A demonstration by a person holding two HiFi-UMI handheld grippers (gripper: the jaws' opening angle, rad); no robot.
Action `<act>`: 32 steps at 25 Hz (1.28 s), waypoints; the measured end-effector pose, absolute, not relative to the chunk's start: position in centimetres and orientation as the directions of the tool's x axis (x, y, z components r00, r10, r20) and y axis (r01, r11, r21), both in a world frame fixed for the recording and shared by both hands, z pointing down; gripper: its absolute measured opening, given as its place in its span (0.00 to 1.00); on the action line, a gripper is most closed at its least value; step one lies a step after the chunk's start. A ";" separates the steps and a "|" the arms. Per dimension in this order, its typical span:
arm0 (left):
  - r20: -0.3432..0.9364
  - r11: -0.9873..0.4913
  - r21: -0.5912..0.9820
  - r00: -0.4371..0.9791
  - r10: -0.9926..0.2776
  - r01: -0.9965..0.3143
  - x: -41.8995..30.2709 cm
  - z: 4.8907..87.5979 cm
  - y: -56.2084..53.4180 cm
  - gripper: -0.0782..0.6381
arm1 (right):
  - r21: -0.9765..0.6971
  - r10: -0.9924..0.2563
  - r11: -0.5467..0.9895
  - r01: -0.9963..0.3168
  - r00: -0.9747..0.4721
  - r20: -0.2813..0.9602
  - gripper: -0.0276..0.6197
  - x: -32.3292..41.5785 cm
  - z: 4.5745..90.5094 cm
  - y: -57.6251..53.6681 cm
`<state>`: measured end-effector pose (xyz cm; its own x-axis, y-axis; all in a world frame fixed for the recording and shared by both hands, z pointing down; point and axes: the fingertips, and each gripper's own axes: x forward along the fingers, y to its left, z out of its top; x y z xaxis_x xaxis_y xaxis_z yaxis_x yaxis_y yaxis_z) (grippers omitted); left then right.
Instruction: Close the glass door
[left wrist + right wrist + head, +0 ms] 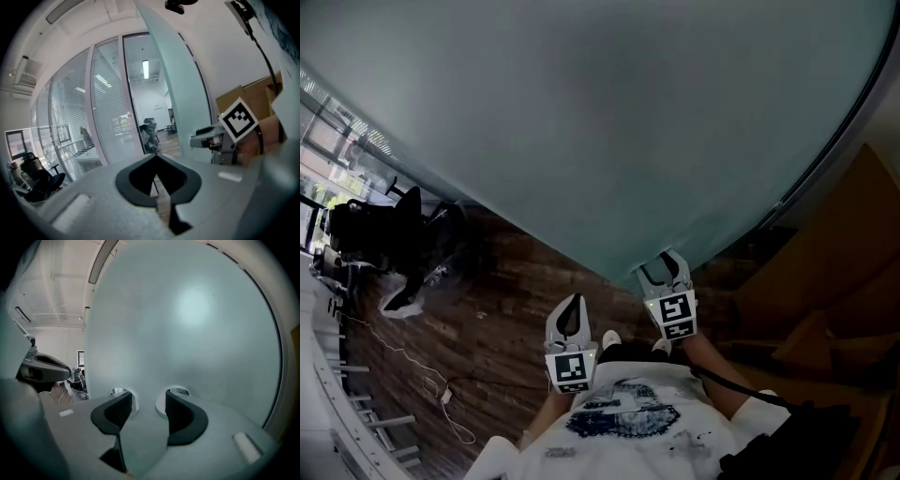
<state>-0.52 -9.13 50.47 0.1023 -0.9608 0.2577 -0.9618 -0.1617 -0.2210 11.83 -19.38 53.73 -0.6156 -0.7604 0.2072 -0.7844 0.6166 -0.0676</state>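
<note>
Across most of the head view stretches the frosted glass door [581, 122], its bottom edge running slantwise over the dark wood floor [497, 319]. Cardboard boxes [853, 281] stand at the right, and a black chair [389, 234] sits well apart at the left. At the door's lower edge the right gripper [664, 269] faces the glass, jaws spread wide with nothing between them; it seems just short of the pane, though contact is hard to judge. Beside it, farther from the door, the left gripper [572, 302] has its jaws closed on nothing. A white cable [417, 366] trails over the floor.
</note>
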 end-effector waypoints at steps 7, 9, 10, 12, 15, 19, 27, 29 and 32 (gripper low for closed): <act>0.242 -0.186 -0.246 0.125 -0.962 -0.951 1.0 50.5 -12.0 0.11 | -0.028 -0.777 0.601 -0.799 -0.592 0.216 0.30 11.5 54.5 -21.8; 0.249 -0.187 -0.241 0.126 -0.960 -0.952 1.0 51.1 -13.7 0.11 | -0.036 -0.774 0.601 -0.799 -0.592 0.226 0.29 11.5 54.8 -23.0; 0.252 -0.188 -0.234 0.128 -0.959 -0.954 0.9 51.3 -14.7 0.11 | -0.036 -0.773 0.601 -0.798 -0.592 0.229 0.28 11.4 54.9 -23.6; 0.254 -0.193 -0.223 0.134 -0.958 -0.956 0.9 51.8 -16.7 0.11 | -0.035 -0.772 0.602 -0.798 -0.592 0.232 0.28 11.2 55.4 -24.8; 0.243 -0.204 -0.211 0.151 -0.958 -0.956 0.6 52.1 -19.0 0.11 | -0.040 -0.778 0.592 -0.805 -0.584 0.230 0.28 10.7 55.9 -26.1; 0.239 -0.214 -0.187 0.167 -0.957 -0.959 -0.2 52.3 -21.4 0.11 | -0.040 -0.789 0.579 -0.814 -0.572 0.223 0.28 10.0 56.1 -27.3; 0.231 -0.219 -0.157 0.180 -0.956 -0.963 -2.8 52.2 -26.4 0.11 | -0.029 -0.816 0.538 -0.842 -0.529 0.232 0.28 8.5 56.4 -31.7; 0.236 -0.221 -0.152 0.182 -0.955 -0.963 -3.7 52.5 -27.4 0.11 | -0.026 -0.820 0.528 -0.849 -0.518 0.245 0.28 8.1 56.7 -33.1; 0.238 -0.227 -0.145 0.189 -0.953 -0.963 -5.3 52.0 -29.2 0.11 | -0.033 -0.825 0.512 -0.858 -0.502 0.258 0.28 7.6 56.2 -35.4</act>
<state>-5.34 -29.16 52.04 0.1887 -0.9528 0.2379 -0.9631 -0.2269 -0.1446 7.57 -35.38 56.24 -0.5023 -0.8252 0.2582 -0.8583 0.5121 -0.0330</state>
